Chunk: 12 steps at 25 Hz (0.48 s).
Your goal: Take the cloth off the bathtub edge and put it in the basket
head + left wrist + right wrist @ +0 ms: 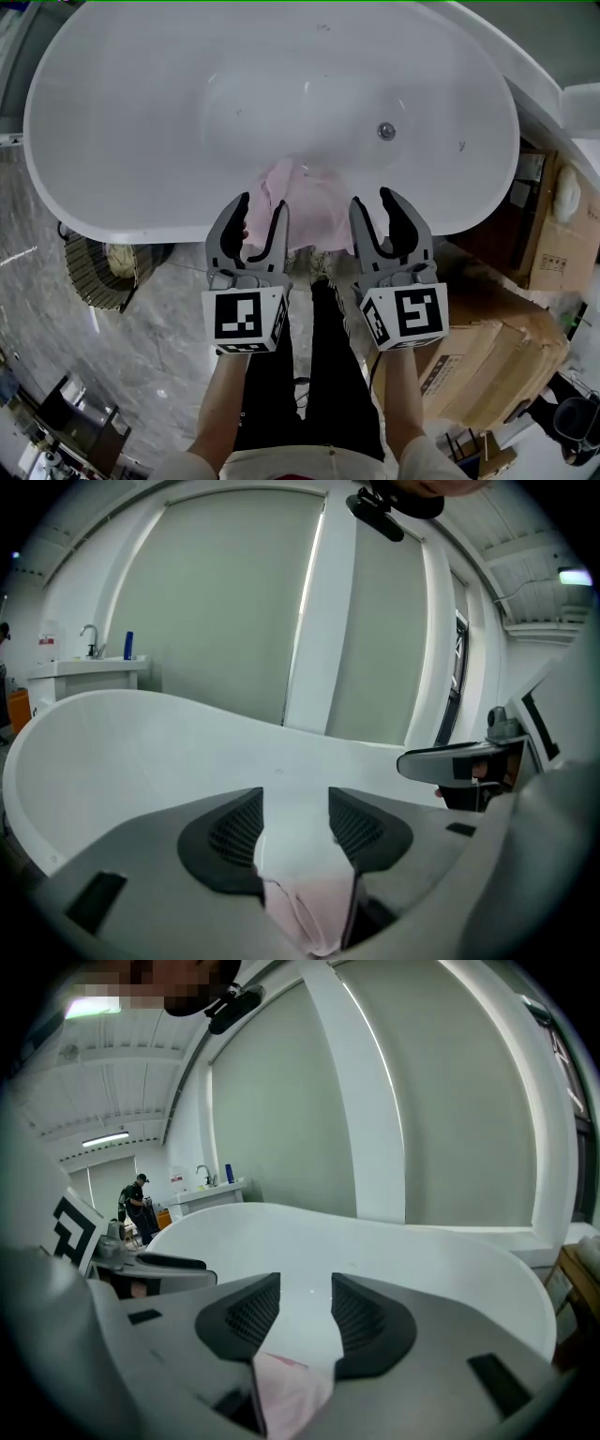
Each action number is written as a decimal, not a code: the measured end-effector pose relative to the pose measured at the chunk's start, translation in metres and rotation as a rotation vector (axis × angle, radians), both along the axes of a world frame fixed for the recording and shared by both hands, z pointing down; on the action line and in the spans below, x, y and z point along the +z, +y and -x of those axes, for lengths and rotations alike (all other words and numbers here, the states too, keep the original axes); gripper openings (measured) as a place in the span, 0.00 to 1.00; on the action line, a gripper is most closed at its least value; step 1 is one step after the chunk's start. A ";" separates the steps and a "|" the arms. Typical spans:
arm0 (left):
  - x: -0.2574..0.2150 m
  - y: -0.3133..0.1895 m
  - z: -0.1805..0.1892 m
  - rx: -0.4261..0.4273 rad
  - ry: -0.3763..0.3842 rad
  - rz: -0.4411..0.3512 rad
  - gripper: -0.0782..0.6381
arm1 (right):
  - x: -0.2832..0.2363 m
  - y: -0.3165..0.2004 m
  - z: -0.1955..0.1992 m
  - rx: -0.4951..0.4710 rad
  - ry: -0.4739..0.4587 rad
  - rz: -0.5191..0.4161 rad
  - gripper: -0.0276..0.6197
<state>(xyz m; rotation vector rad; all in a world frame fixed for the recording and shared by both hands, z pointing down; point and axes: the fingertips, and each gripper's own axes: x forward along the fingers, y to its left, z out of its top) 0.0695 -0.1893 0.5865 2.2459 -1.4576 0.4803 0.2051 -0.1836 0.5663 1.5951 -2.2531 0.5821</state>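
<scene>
The bathtub [141, 141] holds nothing loose; only its drain [386, 131] shows, toward the right of the basin. The pink cloth [305, 202] hangs over the tub's near edge at the middle, one part lying inside the rim and the rest falling down the outer wall.

A wicker basket [89, 272] stands on the floor beside the tub's near left, partly tucked under the rim. A pale, cream-coloured thing [120, 258] lies in it; what it is cannot be told.

The left gripper [261, 204] is at the tub's near rim over the cloth's left part, its jaws spread and not pinching. In the left gripper view [295, 803] the cloth [305, 907] shows low in the gap between them. The right gripper [373, 199] is at the same rim by the cloth's right border, also unclenched. The right gripper view [307, 1288] shows the cloth [286, 1391] low between its jaws.

Cardboard boxes [497, 366] crowd the floor off the tub's near right. The marble floor between the tub's near edge and the basket lies open.
</scene>
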 end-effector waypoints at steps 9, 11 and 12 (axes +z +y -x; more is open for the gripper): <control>0.052 0.049 0.006 -0.013 -0.017 0.202 0.57 | 0.058 0.041 -0.009 0.054 -0.061 0.192 0.57; 0.064 0.057 0.009 -0.031 -0.024 0.239 0.59 | 0.070 0.049 -0.009 0.045 -0.046 0.221 0.58; 0.070 0.060 0.012 -0.044 -0.027 0.256 0.60 | 0.076 0.052 -0.009 0.043 -0.035 0.236 0.58</control>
